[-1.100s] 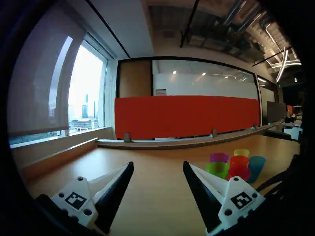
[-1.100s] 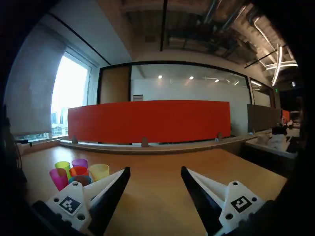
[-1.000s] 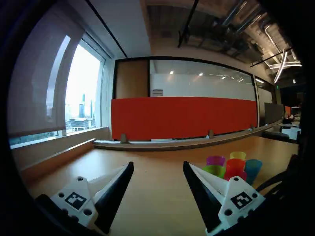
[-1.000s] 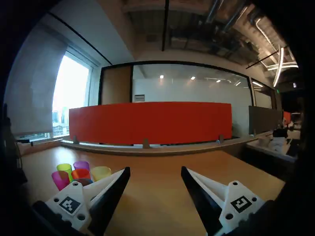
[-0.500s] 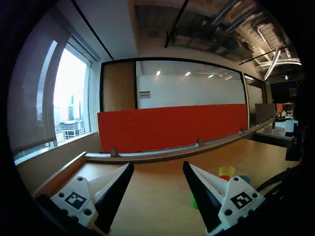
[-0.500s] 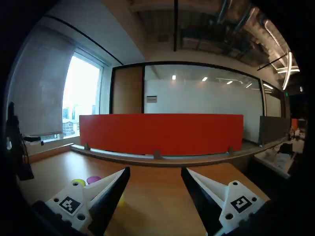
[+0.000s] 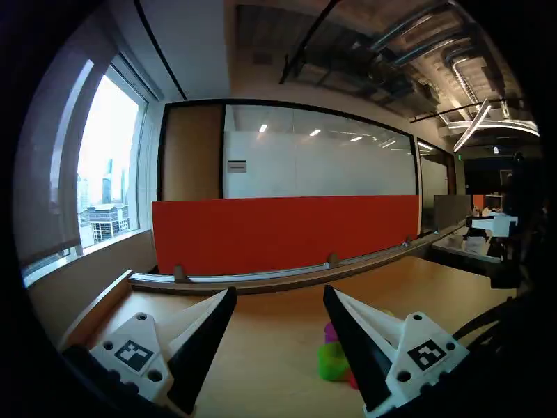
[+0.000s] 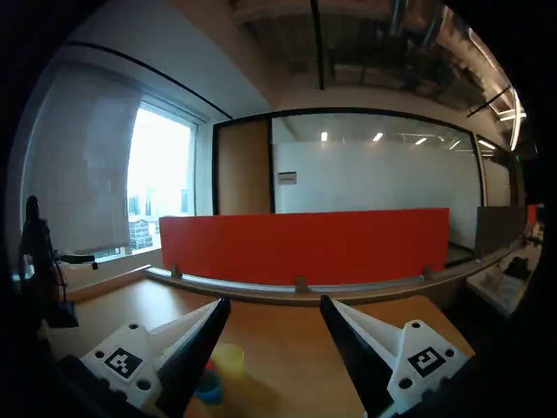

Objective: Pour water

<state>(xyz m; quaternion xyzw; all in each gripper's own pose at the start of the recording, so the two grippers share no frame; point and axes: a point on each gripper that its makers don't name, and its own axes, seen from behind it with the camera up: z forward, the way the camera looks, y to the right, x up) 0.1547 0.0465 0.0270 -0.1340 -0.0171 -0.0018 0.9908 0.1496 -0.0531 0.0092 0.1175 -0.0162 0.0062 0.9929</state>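
Coloured cups (image 7: 332, 354) stand in a tight cluster on a wooden desk (image 7: 271, 348), toward its near edge.

In the left gripper view, the left gripper (image 7: 278, 289) fills the bottom of the scene. Its two black-edged white fingers are spread wide apart and hold nothing. Just past its right-hand finger, and partly hidden by it, sit a green cup (image 7: 333, 362) and a purple cup (image 7: 329, 332) right behind it.

In the right gripper view, the right gripper (image 8: 273, 299) is likewise spread wide and empty. Beside its left-hand finger stands a yellow cup (image 8: 228, 358), upright. A blue cup (image 8: 207, 386) sits lower and nearer, half covered by that finger. Whether any cup has water in it cannot be told.

A dark stand (image 8: 42, 279) with a cable rises at the left edge of the desk in this view.

Along the far edge of the desk runs a low orange divider (image 7: 285, 233). Beyond it is a glass wall (image 7: 313, 164) reflecting ceiling lights, next to a wooden panel (image 7: 191, 153). A tall window (image 7: 104, 184) on the left shows city buildings in daylight. Exposed pipes (image 7: 411, 42) cross the ceiling overhead.
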